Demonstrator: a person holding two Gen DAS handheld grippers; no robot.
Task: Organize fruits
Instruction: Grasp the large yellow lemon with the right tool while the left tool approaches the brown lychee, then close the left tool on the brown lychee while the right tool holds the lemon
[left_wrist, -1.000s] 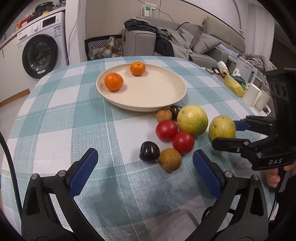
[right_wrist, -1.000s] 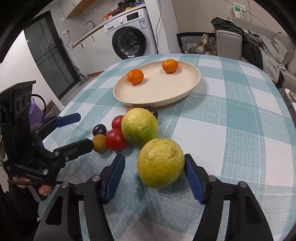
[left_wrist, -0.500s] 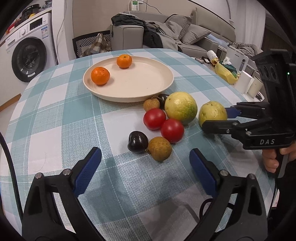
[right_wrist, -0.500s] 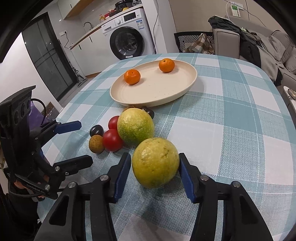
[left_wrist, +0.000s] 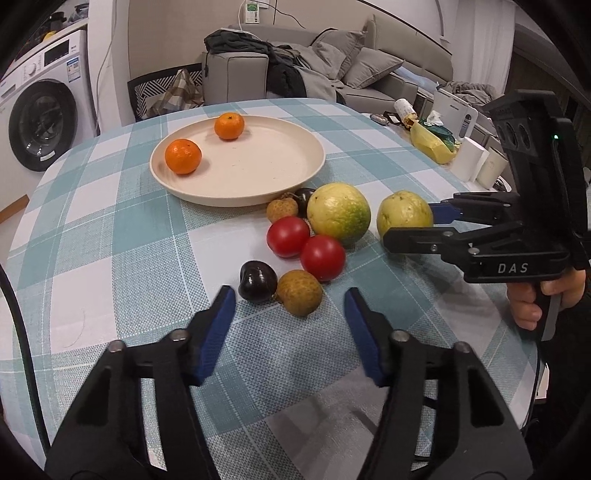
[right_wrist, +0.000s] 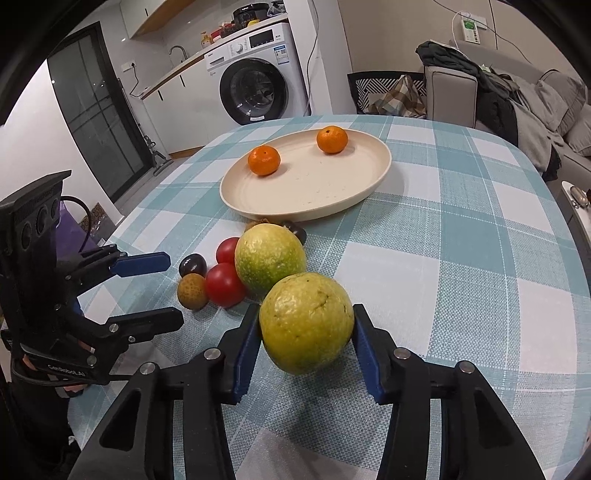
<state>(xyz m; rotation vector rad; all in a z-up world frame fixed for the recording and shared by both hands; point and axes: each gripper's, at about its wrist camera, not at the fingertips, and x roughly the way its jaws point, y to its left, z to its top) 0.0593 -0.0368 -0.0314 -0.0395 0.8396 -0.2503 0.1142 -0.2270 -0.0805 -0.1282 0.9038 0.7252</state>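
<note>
My right gripper (right_wrist: 304, 328) is shut on a yellow-green guava (right_wrist: 306, 323), lifted just above the cloth; it also shows in the left wrist view (left_wrist: 404, 214). My left gripper (left_wrist: 290, 317) is open, its fingers on either side of a brown longan (left_wrist: 299, 292) and a dark plum (left_wrist: 257, 281). Two red tomatoes (left_wrist: 306, 245), a larger green-yellow guava (left_wrist: 338, 214), another longan and a dark plum lie close together. A cream plate (left_wrist: 258, 173) holds two oranges (left_wrist: 183, 156).
The round table has a teal checked cloth (left_wrist: 110, 240). Its right edge borders a side shelf with a yellow bag (left_wrist: 432, 142) and white containers. A sofa and a washing machine (right_wrist: 255, 88) stand beyond the table.
My right gripper closed on the guava and raised it slightly. My left gripper moved forward toward the longan and plum, and its fingers narrowed.
</note>
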